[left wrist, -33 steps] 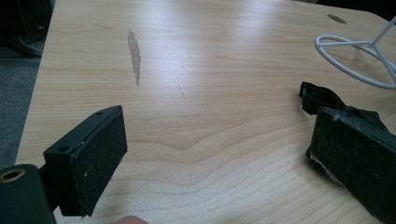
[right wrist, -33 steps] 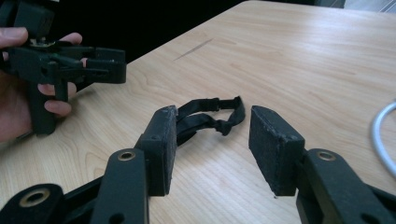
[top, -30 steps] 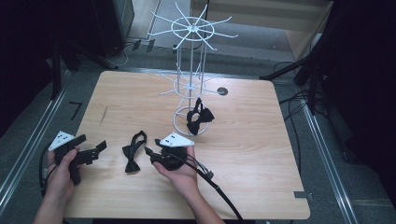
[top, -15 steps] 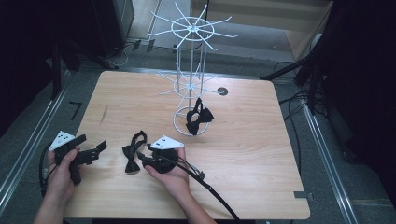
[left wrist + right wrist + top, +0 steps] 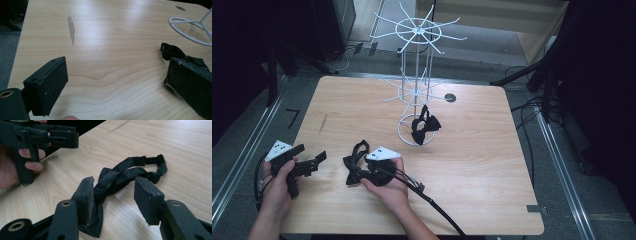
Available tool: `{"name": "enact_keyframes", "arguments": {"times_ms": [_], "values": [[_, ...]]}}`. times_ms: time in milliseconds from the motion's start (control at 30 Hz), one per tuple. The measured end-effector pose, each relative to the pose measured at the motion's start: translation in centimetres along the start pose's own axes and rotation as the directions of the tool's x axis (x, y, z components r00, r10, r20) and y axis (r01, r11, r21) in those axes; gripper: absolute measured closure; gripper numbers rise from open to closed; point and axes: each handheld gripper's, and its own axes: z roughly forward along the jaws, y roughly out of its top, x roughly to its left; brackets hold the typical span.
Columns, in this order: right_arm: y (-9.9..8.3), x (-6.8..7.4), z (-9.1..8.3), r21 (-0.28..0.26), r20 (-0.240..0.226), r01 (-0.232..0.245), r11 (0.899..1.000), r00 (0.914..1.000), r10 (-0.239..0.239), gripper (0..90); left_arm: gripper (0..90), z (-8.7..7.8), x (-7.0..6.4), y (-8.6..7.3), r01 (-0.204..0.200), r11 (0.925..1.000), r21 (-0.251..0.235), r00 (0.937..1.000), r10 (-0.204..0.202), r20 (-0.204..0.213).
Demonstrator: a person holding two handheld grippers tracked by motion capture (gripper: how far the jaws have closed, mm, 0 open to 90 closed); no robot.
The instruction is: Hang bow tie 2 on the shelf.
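Two parted jaws of the right tool [image 5: 113, 200] straddle the bow tie [image 5: 125, 176].

Probably a lab: floor cables [image 5: 532, 107], rails [image 5: 242, 165]

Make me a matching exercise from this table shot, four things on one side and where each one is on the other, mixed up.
1. bow tie
2. second bow tie
3. left gripper
4. white wire rack

A. stands at the table's far middle
B. open, over bare wood
C. on the rack's base ring
D. flat on the table between the right gripper's open jaws

Pairs: 1-D, 2-C, 3-B, 4-A
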Motion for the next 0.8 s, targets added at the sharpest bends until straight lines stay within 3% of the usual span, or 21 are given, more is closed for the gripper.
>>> {"name": "enact_keyframes", "arguments": {"times_ms": [800], "values": [[-0.4,1.4,3.0,0.1,0.028,0.004,0.995,0.9996,-0.007,54.7,4.2,0.0,0.0,0.0,0.0,1.0,0.002,1.0,0.0,0.002]]}}
